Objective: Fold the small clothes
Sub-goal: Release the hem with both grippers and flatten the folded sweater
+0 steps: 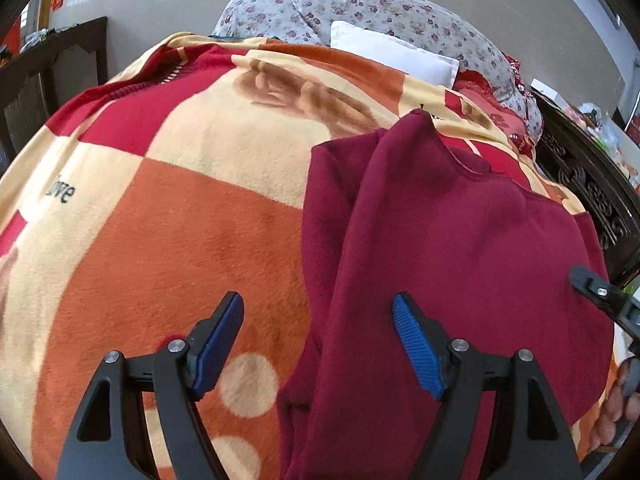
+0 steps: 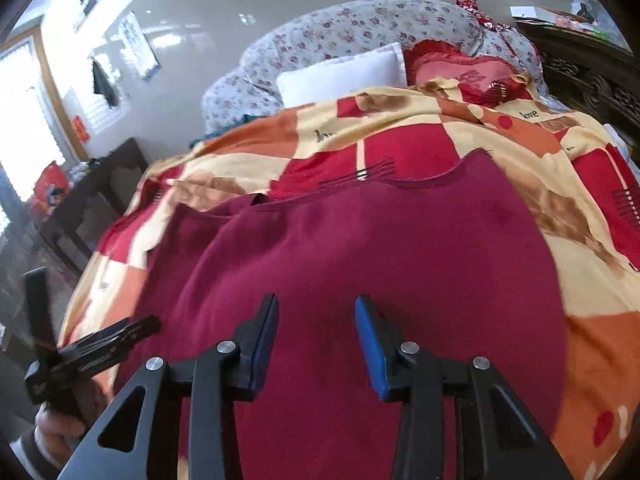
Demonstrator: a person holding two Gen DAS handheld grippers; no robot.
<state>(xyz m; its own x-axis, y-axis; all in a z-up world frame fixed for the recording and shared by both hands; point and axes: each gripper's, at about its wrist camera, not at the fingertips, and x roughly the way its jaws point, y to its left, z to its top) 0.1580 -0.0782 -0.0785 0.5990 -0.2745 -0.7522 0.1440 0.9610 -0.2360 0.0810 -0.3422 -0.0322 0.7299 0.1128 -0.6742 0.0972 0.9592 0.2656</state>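
A dark red sweater (image 1: 460, 248) lies on a patterned orange, red and cream blanket (image 1: 180, 220) on a bed. One side of it is folded over along its length. My left gripper (image 1: 318, 308) is open and empty, low over the sweater's left edge near the hem. In the right wrist view the sweater (image 2: 380, 248) fills the middle, neckline at the far end. My right gripper (image 2: 316, 312) is open and empty above the sweater's lower part. The left gripper (image 2: 132, 332) shows at the left edge there, and the right gripper's finger (image 1: 600, 292) shows at the right edge of the left wrist view.
A white pillow (image 2: 344, 74), a red heart cushion (image 2: 464, 76) and a floral quilt (image 2: 360, 28) sit at the bed's head. A dark carved wooden headboard (image 1: 592, 192) runs along the right. A dark cabinet (image 2: 100, 196) stands left of the bed.
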